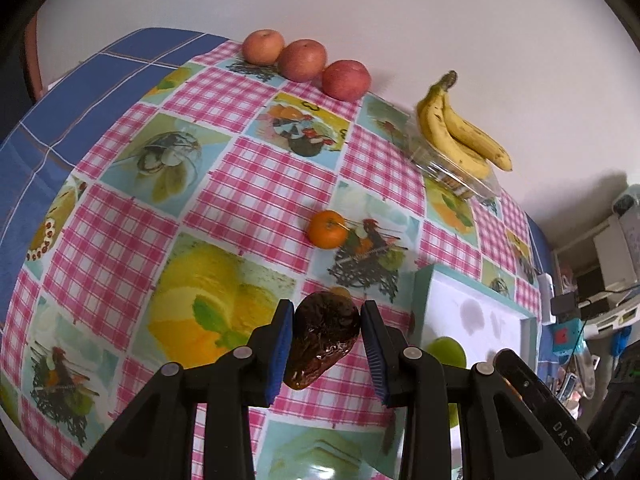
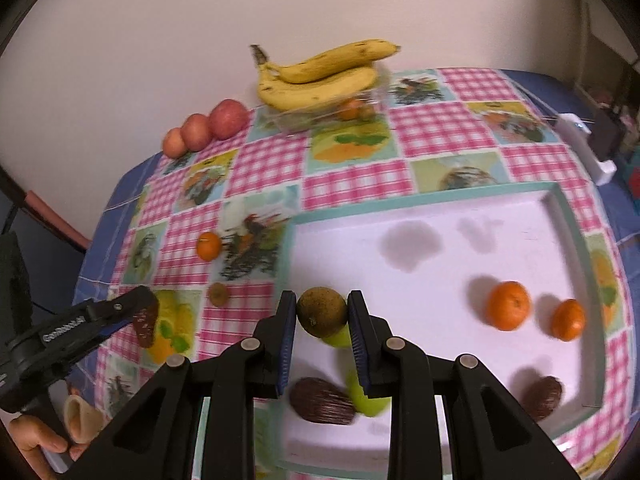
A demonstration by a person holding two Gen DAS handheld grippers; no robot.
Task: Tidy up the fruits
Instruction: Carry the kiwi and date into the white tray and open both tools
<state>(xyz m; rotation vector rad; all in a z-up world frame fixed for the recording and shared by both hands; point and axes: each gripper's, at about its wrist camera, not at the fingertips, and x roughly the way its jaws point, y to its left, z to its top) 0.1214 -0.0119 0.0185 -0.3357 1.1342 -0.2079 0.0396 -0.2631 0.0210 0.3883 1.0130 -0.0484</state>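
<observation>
My left gripper (image 1: 327, 312) is shut on a dark brown wrinkled avocado (image 1: 324, 344), held above the checked tablecloth just left of the white tray (image 1: 480, 308). From the right wrist it shows at the left as the left gripper (image 2: 146, 314) with the avocado (image 2: 145, 326). My right gripper (image 2: 322, 300) is shut on a round brownish fruit (image 2: 322, 312) over the left edge of the tray (image 2: 420, 280). In the tray lie two tangerines (image 2: 509, 305), two dark avocados (image 2: 322, 400) and a green fruit (image 2: 368, 400), partly hidden by my fingers.
On the cloth sit a tangerine (image 1: 327, 229) and a small brown fruit (image 2: 219, 294). Three apples (image 1: 302, 60) line the wall edge. Bananas (image 1: 460, 132) lie on a clear plastic box (image 1: 456, 176). A hand (image 2: 36, 440) holds the left gripper.
</observation>
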